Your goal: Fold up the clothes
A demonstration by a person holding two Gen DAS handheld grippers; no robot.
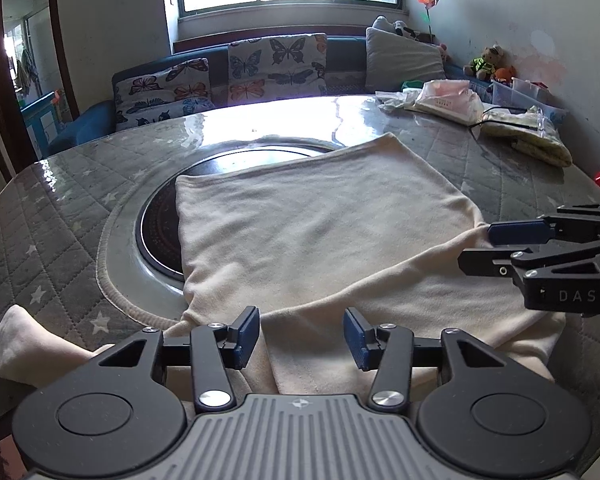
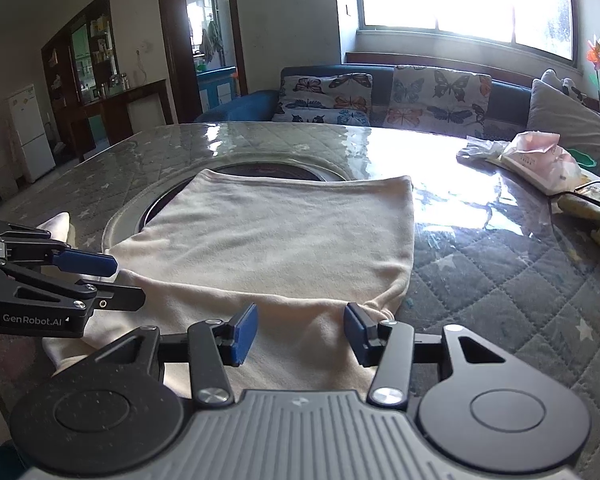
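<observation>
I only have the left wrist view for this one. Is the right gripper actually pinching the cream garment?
Observer: No. The right gripper is open, its fingers apart over the cream garment, nothing clamped.
Operator: Where's the cloth's near right corner?
Observer: It's a bunched corner just ahead of that gripper, on the quilted table cover.
Operator: Anything off to the left of my frame?
Observer: A white fridge against the far wall.
</observation>
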